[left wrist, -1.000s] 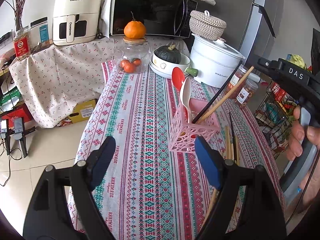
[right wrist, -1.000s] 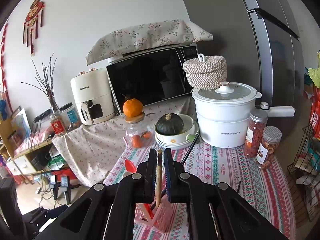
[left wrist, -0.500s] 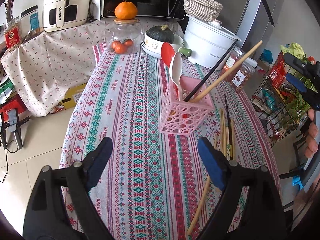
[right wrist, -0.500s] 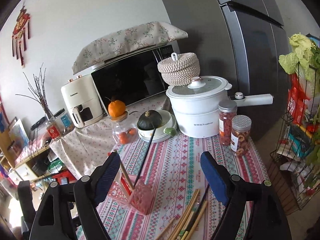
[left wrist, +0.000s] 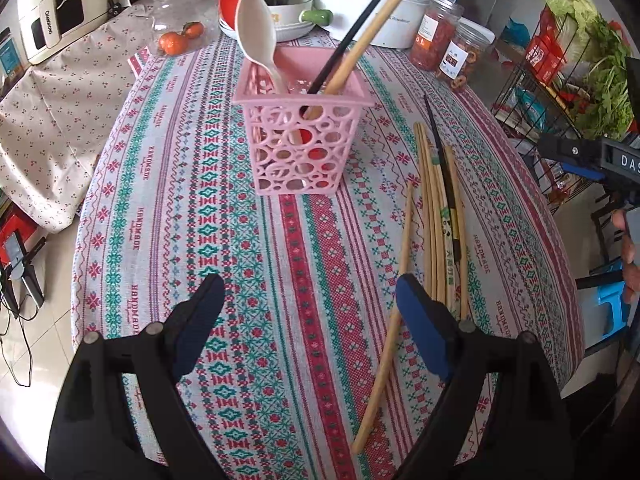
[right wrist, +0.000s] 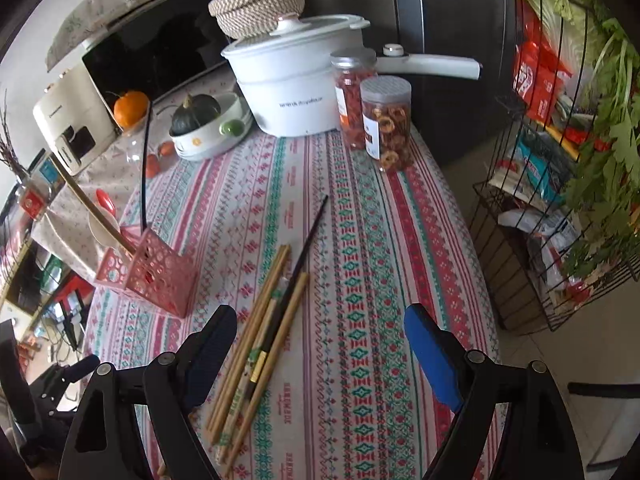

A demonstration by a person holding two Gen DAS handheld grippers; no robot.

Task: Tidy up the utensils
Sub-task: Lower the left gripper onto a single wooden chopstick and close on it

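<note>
Both claws, left claw [left wrist: 310, 320] and right claw [right wrist: 320, 344], hang spread and empty over the table [left wrist: 248, 264]. The loose chopsticks [right wrist: 264, 336] lie bunched beside the pink basket [left wrist: 302, 136] (light, already holding spoons), so a pinch may catch two sticks, or a careless drop could tip it. The sticks' near ends hide behind claw fingers.

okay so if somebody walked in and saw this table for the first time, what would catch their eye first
Probably the pink basket standing mid-table on the striped tablecloth, with a white spoon, a red spoon and two chopsticks poking out of it. Next, the loose chopsticks lying in a bundle on the cloth to the basket's right. Behind them sit a big white pot and two snack jars. Both the left gripper and right gripper hang open, empty.
</note>
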